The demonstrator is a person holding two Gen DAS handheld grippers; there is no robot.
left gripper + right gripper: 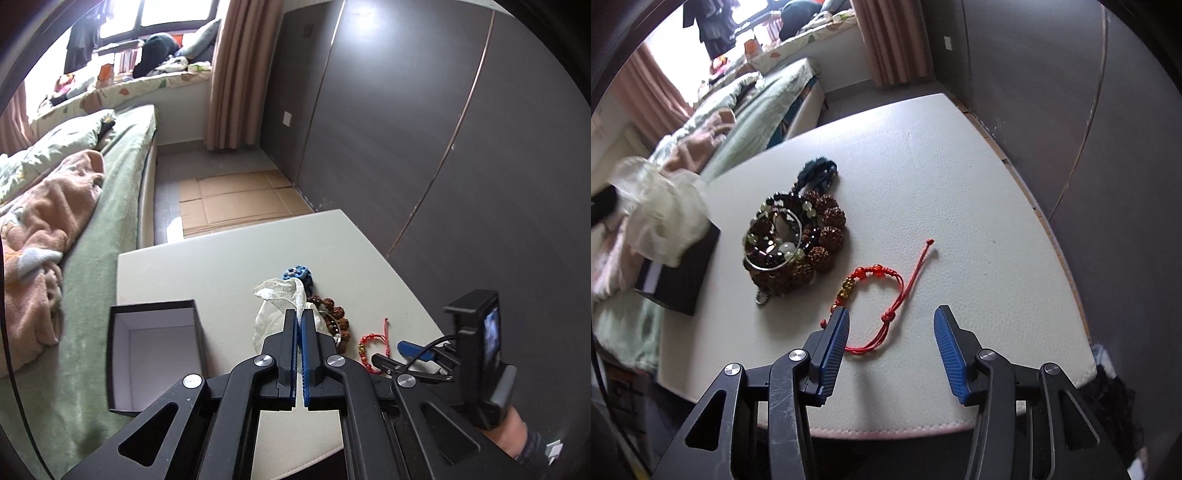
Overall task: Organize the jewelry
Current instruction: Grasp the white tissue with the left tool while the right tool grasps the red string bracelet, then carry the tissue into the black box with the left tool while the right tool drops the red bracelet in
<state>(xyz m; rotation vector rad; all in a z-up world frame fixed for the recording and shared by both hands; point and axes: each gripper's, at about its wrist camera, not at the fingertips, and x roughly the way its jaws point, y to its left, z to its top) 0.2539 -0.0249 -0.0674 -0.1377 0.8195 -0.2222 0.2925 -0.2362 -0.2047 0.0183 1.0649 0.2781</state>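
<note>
My left gripper [300,317] is shut on a sheer white pouch [284,295], which hangs lifted above the white table [207,266]. The pouch [661,206] shows blurred at the left of the right wrist view, over the open black box [683,273]. That box [155,350] stands at the table's left edge, its pale inside showing nothing. A pile of brown and dark bead bracelets [798,240] lies mid-table. My right gripper [890,314] stands open low over a red cord bracelet [882,295], whose loop lies between the fingers without touching the pads.
A blue-black beaded piece [818,170] lies behind the pile. A bed with green sheets [92,221] runs along the table's left side. Grey wardrobe doors [443,129] stand to the right. Flattened cardboard [236,199] lies on the floor beyond the table.
</note>
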